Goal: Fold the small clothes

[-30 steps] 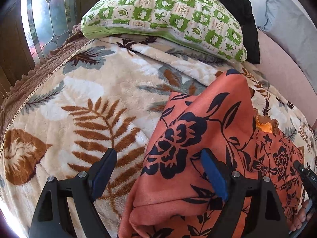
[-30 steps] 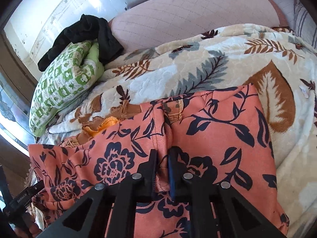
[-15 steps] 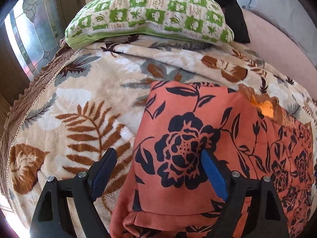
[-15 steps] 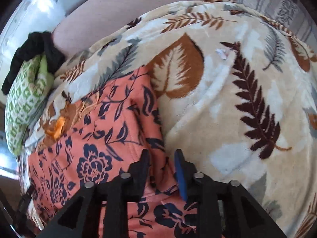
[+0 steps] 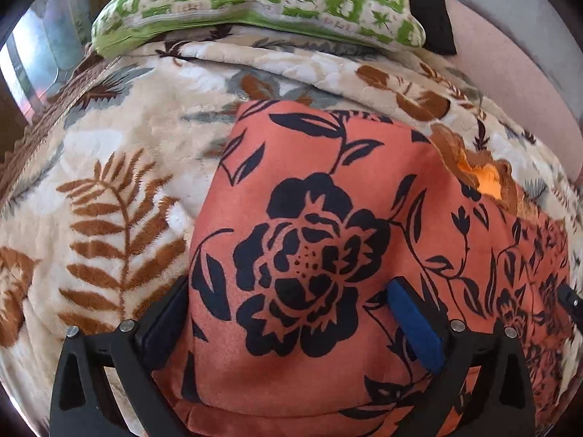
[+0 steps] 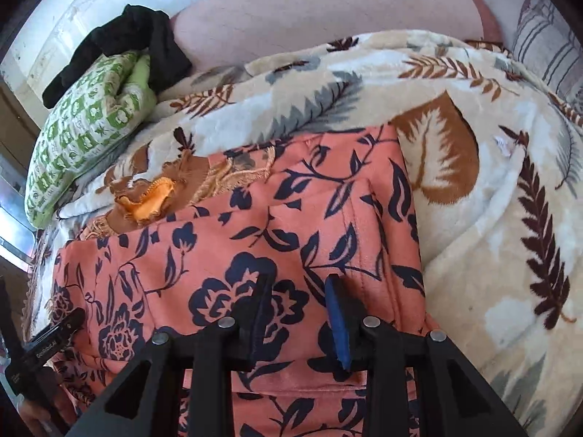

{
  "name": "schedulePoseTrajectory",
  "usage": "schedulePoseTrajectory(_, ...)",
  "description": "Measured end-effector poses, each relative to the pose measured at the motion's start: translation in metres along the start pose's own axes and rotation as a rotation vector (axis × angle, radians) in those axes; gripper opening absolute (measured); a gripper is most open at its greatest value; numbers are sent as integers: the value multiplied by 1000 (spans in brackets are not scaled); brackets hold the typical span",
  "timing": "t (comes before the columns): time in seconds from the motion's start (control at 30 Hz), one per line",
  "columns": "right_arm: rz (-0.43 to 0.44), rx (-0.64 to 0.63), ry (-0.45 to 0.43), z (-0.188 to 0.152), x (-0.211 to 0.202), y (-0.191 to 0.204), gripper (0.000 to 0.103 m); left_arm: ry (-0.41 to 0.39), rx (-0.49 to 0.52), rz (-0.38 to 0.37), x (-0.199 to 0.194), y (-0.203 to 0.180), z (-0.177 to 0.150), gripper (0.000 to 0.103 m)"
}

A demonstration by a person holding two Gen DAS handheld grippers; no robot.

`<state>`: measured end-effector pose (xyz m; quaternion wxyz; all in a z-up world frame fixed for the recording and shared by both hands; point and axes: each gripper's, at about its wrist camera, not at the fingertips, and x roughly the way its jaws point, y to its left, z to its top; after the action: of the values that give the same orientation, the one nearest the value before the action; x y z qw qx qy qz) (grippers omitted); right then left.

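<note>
An orange garment with black flowers [image 5: 328,240] lies folded on a leaf-print blanket [image 5: 120,182]. It also shows in the right wrist view [image 6: 255,255], with a folded flap on its right side. My left gripper [image 5: 291,313] is open, its fingers straddling the garment's near left end. My right gripper [image 6: 298,309] is open a little above the garment's near edge, with no cloth between the pads. A brown and orange lace piece [image 6: 153,196] sticks out at the garment's far edge.
A green checked pillow [image 5: 255,0] and a black cloth [image 6: 138,43] lie at the far end of the bed. A pink mattress [image 6: 328,11] lies beyond the blanket. A window [image 5: 32,58] stands at the left. The left gripper's tip [image 6: 54,335] shows at the right view's lower left.
The raised fold of the garment came down and now lies flat. My right gripper let go of the cloth and opened. My left gripper moved closer over the garment.
</note>
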<state>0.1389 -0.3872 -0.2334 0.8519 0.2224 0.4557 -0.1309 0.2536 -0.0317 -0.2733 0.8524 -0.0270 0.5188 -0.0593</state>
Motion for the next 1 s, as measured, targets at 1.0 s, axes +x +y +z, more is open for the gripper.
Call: schedulePoseTrajectory(1.0, -87, -201, 82, -37, -3, 50, 39, 9, 410, 114, -6, -83, -17, 103)
